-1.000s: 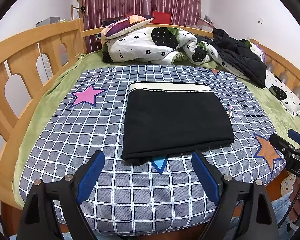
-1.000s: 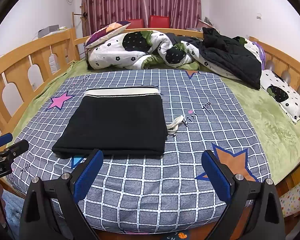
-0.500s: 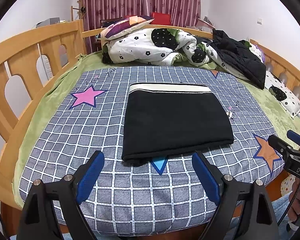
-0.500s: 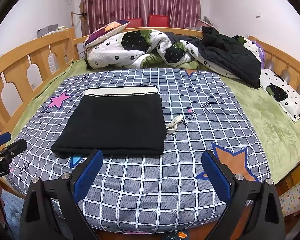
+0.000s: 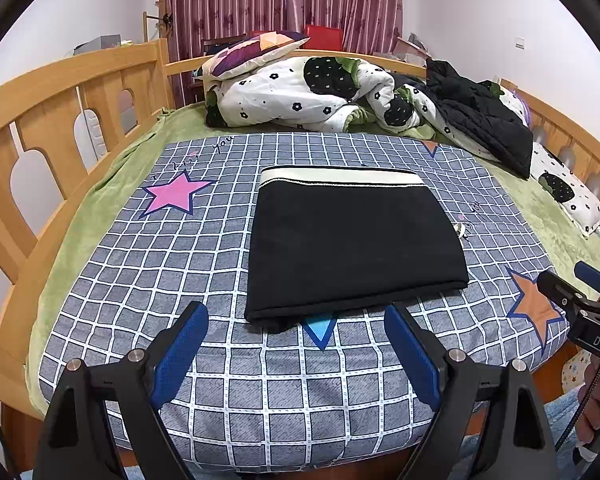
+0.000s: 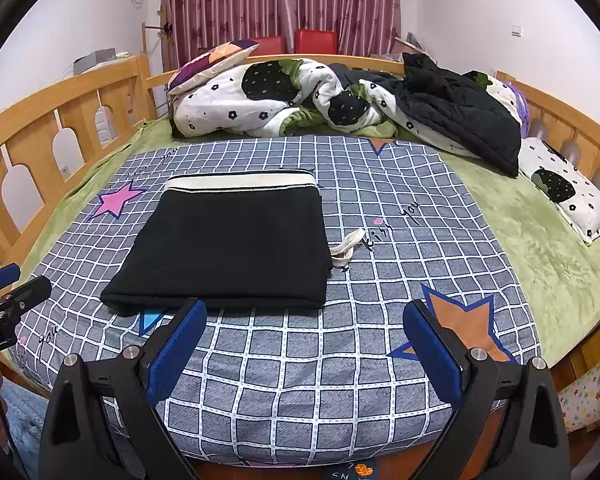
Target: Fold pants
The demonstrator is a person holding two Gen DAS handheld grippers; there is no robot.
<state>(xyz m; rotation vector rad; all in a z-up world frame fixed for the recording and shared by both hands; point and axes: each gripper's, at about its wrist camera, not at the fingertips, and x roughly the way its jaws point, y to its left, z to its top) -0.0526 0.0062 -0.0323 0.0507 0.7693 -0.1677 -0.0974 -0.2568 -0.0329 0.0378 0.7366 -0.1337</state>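
Black pants [image 5: 354, 240] [image 6: 232, 246] lie folded into a flat rectangle on the checked bedspread, with a cream waistband along the far edge. A white drawstring [image 6: 348, 246] pokes out at their right side. My left gripper [image 5: 296, 320] hovers open just short of the near fold, nothing between its blue pads. My right gripper [image 6: 304, 316] is open too, off the pants' near right corner, with only bedspread between its fingers. Each gripper shows at the edge of the other's view, held by a hand.
The checked bedspread [image 5: 148, 280] with star prints covers a green sheet [image 6: 540, 248]. A rumpled flowered duvet [image 5: 300, 92], a pillow and a black jacket [image 6: 460, 116] are piled at the head. Wooden rails [image 5: 40, 120] run along both sides.
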